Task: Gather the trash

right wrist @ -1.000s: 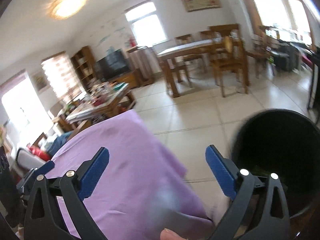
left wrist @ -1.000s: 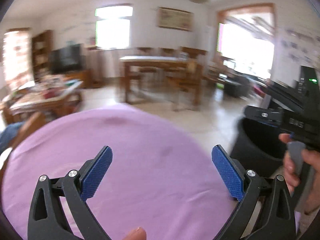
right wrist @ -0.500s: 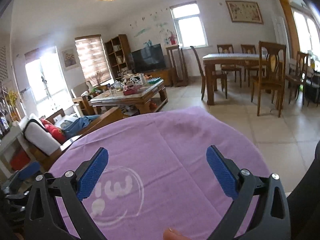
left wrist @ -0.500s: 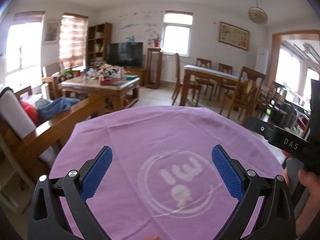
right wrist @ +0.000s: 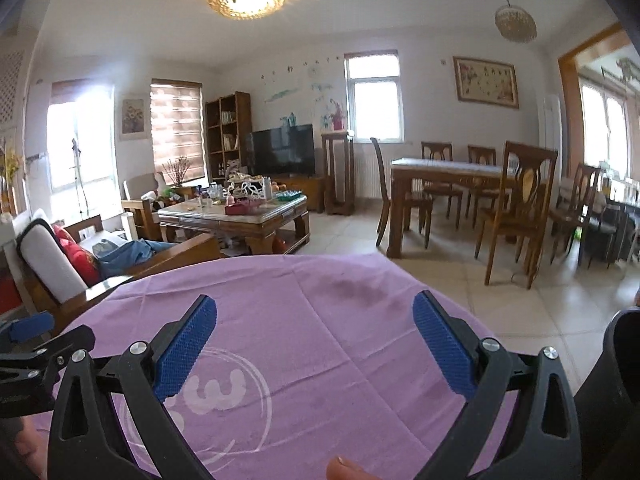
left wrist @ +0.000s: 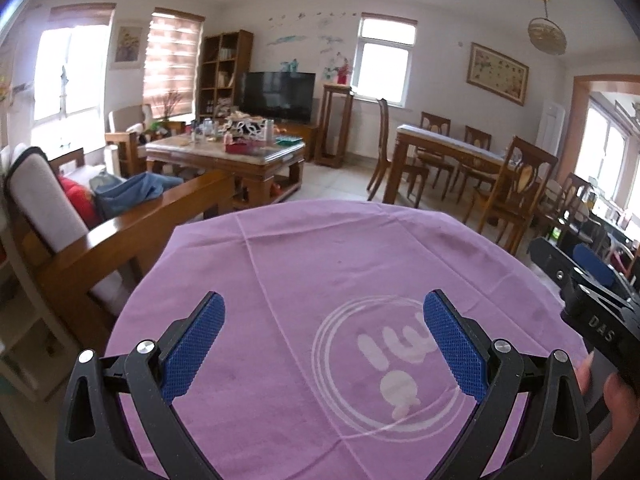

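Both views have swung up from the floor and dark bin (right wrist: 616,392) to level out over the purple-clothed table (left wrist: 320,264). The left hand-held gripper (left wrist: 324,344) and right hand-held gripper (right wrist: 316,344) both hover with jaws spread wide, holding nothing. No trash shows on the cloth, so the sensible step is probably to scan wider before reaching. The bin sits low at the right, just beside the table. Beyond lie a cluttered coffee table (left wrist: 224,152), sofa (left wrist: 60,216) and dining set (right wrist: 472,184).
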A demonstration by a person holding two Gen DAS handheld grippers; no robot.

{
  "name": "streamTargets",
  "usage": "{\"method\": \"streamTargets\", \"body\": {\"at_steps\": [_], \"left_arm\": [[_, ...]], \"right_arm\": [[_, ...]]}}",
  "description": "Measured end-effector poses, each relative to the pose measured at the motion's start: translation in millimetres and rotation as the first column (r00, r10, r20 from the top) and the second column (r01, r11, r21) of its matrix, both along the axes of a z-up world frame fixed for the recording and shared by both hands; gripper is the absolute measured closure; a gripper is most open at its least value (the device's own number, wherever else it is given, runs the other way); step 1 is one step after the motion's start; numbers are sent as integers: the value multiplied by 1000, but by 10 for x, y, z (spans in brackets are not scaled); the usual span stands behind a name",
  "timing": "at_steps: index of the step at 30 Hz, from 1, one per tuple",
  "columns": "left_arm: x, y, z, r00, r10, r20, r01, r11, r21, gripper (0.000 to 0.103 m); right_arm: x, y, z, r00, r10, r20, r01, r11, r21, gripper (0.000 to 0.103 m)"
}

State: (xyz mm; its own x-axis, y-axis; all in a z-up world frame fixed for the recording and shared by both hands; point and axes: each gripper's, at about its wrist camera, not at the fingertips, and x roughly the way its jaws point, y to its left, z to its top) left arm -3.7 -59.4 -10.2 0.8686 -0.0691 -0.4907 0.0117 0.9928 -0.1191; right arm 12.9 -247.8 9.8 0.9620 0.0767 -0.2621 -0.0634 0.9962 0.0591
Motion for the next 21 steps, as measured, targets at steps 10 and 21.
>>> {"method": "streamTargets", "body": {"at_steps": [10,21], "left_arm": [[-53,-84,-9,1000,22,17,-23,999,26,5],[-76,-66,0,999,39,8,-39,999,21,5]], "right_arm": [[-11,-30,49,1000,-7,25,6,1000,17,5],[-2,-41,27,1000,-6,25,6,1000,18,5]]}}
